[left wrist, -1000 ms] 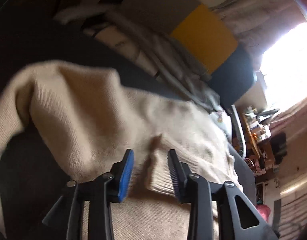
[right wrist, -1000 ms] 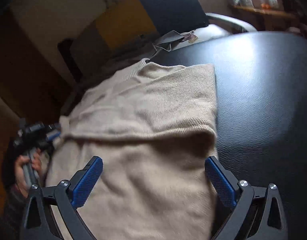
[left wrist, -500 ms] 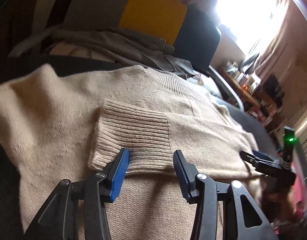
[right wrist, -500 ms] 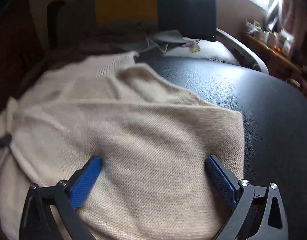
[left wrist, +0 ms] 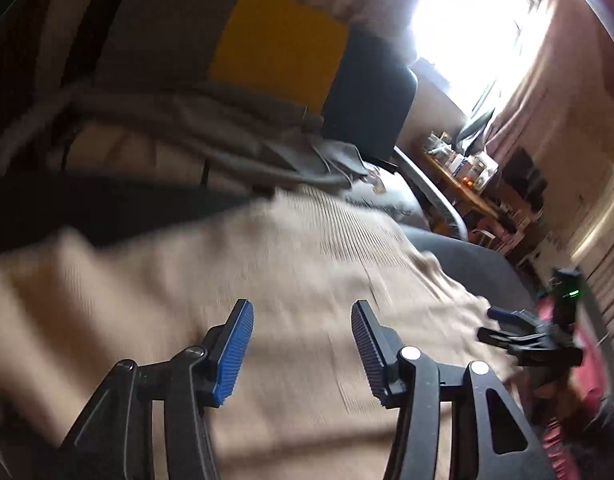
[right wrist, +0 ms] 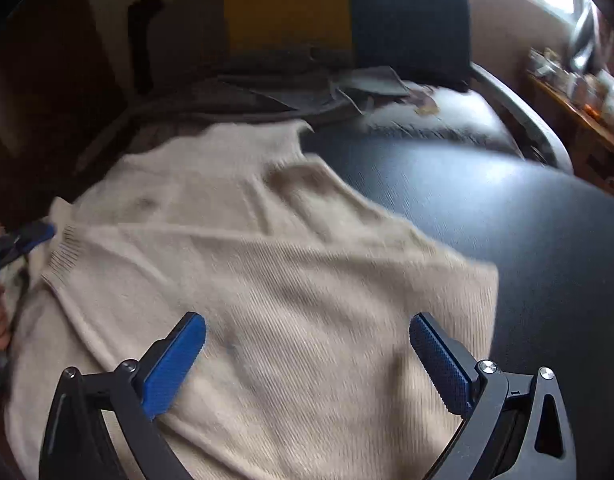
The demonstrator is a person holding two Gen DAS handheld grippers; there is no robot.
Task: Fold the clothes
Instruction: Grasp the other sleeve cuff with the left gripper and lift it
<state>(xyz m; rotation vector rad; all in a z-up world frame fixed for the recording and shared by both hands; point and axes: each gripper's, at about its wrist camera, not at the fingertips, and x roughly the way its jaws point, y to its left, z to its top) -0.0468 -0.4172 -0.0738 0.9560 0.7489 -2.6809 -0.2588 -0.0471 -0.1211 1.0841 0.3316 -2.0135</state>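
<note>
A beige knit sweater (left wrist: 291, 280) lies spread on a black table (right wrist: 527, 220), with a sleeve folded across its body (right wrist: 243, 264). My left gripper (left wrist: 301, 324) is open and empty, just above the sweater's middle. My right gripper (right wrist: 307, 336) is wide open and empty over the sweater's lower part near its right edge. The right gripper also shows in the left wrist view (left wrist: 519, 332) at the sweater's far side. The left gripper (right wrist: 23, 240) shows at the left edge of the right wrist view. The left view is blurred.
Grey clothes (left wrist: 227, 120) are piled behind the sweater against a grey, yellow and dark cushion back (left wrist: 275, 40). A dark chair (right wrist: 411, 20) stands past the table. A cluttered wooden shelf (left wrist: 463, 172) sits by a bright window (left wrist: 471, 20).
The left gripper has opened wider and moved off the ribbed sleeve cuff, which lies released on the sweater. The right gripper stays wide open and has shifted slightly over the sweater.
</note>
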